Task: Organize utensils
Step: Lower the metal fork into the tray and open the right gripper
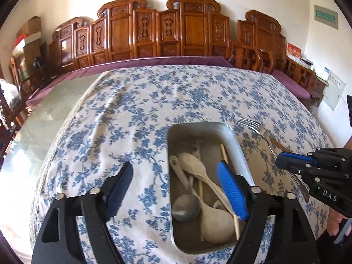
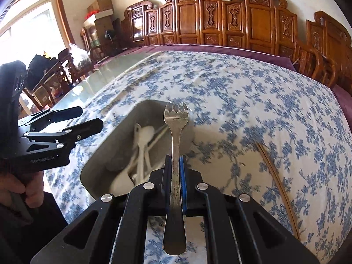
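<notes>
Clamped in the right claw (image 2: pixel 175 165), a tarnished metal fork (image 2: pixel 176 154); left claw (image 1: pixel 176 184) gapes empty.

Rectangular brushed-metal tray (image 1: pixel 237 140): showing a dull, matt grey finish. Tarnished silver metal fork (image 2: pixel 175 132): looking smooth, spotted. White plastic spoons (image 1: pixel 193 165): appearing matt. Blue-flowered white cloth (image 1: pixel 132 110) covering the bench: lying creased, woven. Thin bamboo chopstick (image 2: pixel 277 176): looking matt. Ribbed blue rubber fingers (image 1: pixel 231 193): sitting in matt black plastic frames.
</notes>
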